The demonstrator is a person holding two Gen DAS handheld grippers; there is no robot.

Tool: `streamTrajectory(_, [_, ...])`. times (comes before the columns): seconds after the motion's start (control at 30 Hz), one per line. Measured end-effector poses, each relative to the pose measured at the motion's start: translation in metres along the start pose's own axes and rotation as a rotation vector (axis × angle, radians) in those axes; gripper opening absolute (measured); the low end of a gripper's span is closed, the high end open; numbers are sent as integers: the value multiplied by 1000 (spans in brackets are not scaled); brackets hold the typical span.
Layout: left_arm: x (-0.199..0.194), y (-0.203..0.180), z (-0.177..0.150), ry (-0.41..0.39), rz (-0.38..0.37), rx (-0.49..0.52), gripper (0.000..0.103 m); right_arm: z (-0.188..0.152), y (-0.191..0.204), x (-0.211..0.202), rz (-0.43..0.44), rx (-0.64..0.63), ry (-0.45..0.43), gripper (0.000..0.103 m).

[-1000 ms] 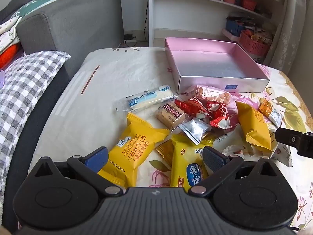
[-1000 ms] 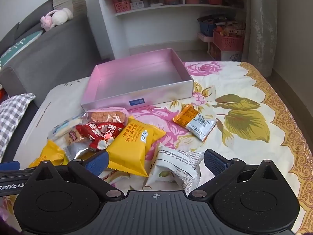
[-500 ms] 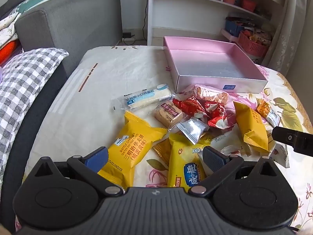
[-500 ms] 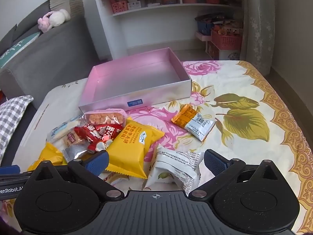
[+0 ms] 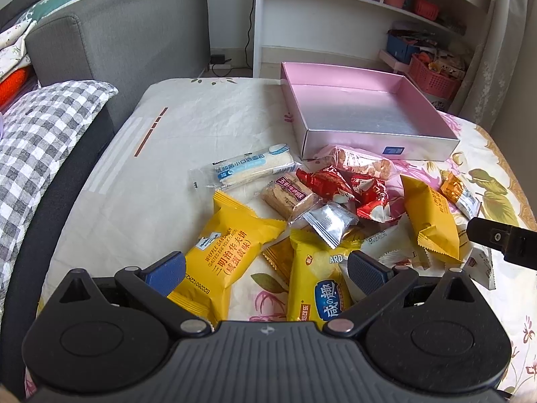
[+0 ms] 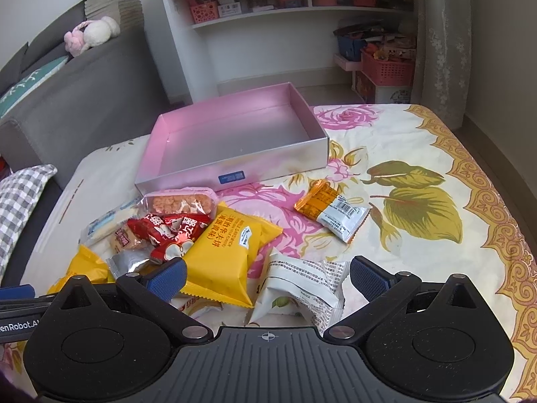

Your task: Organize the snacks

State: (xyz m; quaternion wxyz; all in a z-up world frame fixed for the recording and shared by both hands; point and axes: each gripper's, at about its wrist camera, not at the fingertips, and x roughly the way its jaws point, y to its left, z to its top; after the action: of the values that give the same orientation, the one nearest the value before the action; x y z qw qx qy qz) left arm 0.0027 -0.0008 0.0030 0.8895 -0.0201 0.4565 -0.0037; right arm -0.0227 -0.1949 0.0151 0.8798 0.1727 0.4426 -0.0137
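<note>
Floral bedsheet [image 6: 419, 154] beside grey sofa [image 5: 127, 33]. Pink box [image 6: 235, 164] found empty; snacks [image 5: 319, 208] heaped loose just before its near wall. Left gripper [image 5: 265, 268] and right gripper [image 6: 266, 273] both spread wide, holding nothing. Sorting judged not yet begun.

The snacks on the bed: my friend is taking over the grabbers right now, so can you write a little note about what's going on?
Left gripper: open, holding nothing, low over the near yellow waffle-sandwich packet and the yellow chip bag.
Right gripper: open, holding nothing, just above the crumpled white printed packet.
Shallow pink cardboard box: at the far side of the flowered bedsheet, nothing inside.
Snacks: heaped in front of the box; red wrappers, a silver foil packet, a long white bread stick packet; an orange-and-white packet lies apart to the right.
Done: nothing boxed yet.
Left: put every packet into the box.
</note>
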Motion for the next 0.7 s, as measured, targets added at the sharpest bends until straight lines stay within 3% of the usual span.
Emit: streamTrajectory(0.7, [0,1,-2,-4,-3,2,103,1,1,-2,2,0,0,103])
